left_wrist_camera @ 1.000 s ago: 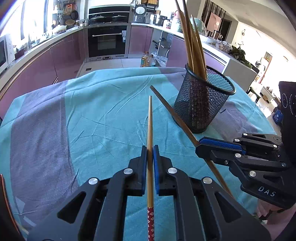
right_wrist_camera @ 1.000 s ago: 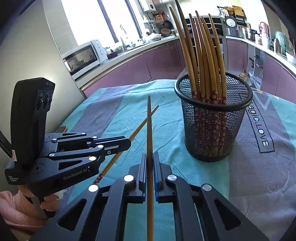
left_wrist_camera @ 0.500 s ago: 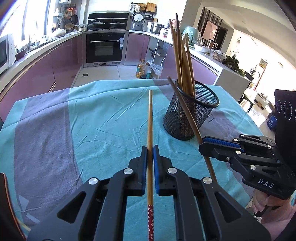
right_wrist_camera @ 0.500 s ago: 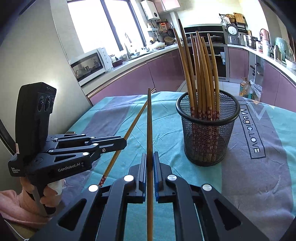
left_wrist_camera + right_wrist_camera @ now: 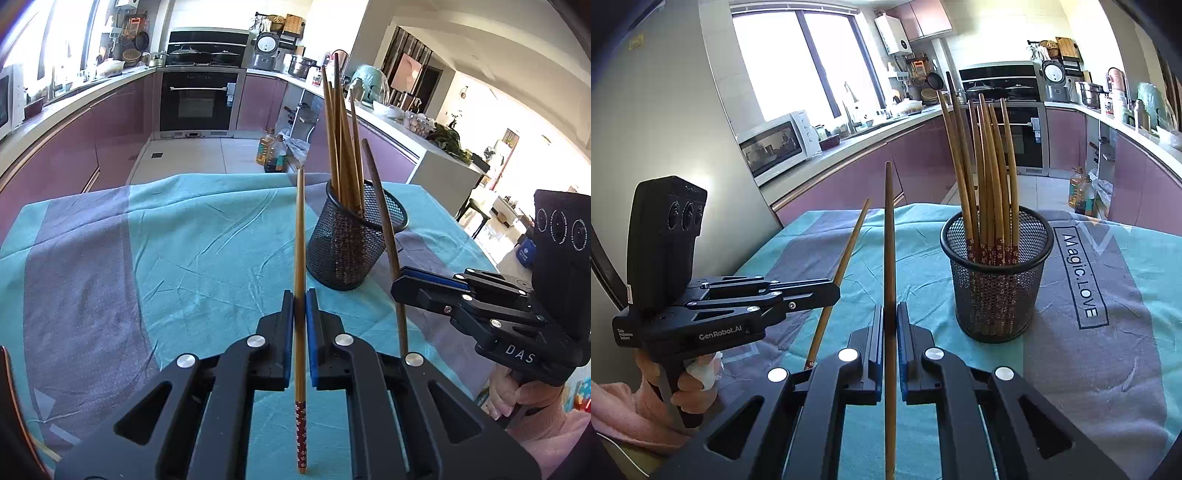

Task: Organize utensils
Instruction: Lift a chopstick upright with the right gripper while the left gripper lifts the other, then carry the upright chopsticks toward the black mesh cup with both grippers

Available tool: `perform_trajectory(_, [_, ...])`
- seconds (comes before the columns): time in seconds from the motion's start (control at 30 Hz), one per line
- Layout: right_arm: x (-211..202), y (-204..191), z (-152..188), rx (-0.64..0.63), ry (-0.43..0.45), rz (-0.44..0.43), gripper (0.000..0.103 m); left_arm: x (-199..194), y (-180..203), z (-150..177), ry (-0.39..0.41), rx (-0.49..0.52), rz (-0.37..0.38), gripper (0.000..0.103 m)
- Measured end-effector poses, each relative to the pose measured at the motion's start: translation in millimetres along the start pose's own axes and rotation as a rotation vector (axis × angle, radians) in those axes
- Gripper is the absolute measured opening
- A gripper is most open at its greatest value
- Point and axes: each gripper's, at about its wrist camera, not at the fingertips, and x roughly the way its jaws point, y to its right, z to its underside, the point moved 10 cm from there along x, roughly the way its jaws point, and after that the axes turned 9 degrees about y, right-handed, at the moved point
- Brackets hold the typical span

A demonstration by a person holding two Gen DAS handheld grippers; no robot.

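Chopsticks: one clamped in each tool. Left gripper (image 5: 300, 306) pinches a pale chopstick (image 5: 300, 240) mid-shaft, patterned end trailing toward the camera; right gripper (image 5: 890, 321) pinches a darker chopstick (image 5: 889, 236), tip up. Both are held above the near half of the table, apart from the mesh holder (image 5: 996, 280), which stands toward the far edge with a bundle of chopsticks (image 5: 988, 177) upright inside. Judgement: light, stiff, smooth sticks, liable to pivot; mid-shaft hold suits. Surface: wrinkled teal-and-grey tablecloth (image 5: 184, 243). Room: kitchen, oven (image 5: 201, 98), microwave (image 5: 774, 146), bright window.
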Motion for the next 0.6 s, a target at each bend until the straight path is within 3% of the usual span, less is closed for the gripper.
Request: perform_trajectory(0.6, [-16.4,2.8,-11.2,0.008,0.055,0.002,0.006,-12.8,16.0,-15.9,0.046,0.006,0.050,0.007])
